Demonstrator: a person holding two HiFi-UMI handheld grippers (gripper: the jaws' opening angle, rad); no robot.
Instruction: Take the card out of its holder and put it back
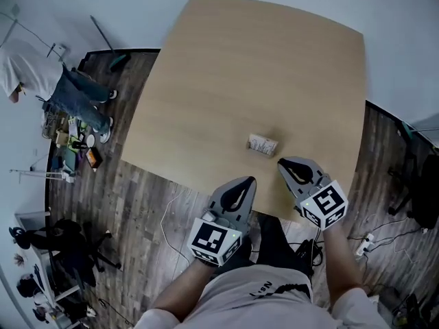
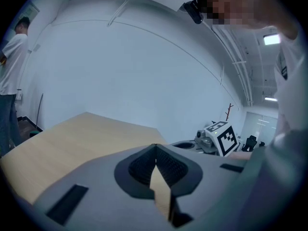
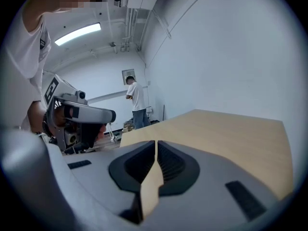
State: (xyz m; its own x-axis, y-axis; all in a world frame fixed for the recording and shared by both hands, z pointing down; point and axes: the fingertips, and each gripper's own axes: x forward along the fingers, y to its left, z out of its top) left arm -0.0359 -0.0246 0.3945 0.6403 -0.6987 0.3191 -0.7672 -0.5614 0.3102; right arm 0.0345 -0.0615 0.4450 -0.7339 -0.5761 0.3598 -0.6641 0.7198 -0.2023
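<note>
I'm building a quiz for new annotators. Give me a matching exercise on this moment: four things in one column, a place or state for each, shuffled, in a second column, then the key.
Things
1. card holder
2. left gripper
3. right gripper
4. standing person

Places and states
A. on the floor, far to the left of the table
B. jaws shut on nothing, tip just right of the holder and closest to it
C. lying on the table, towards its near edge
D. jaws shut on nothing, tip to the near left of the holder

Pairs: 1-C; 2-D; 3-B; 4-A
</note>
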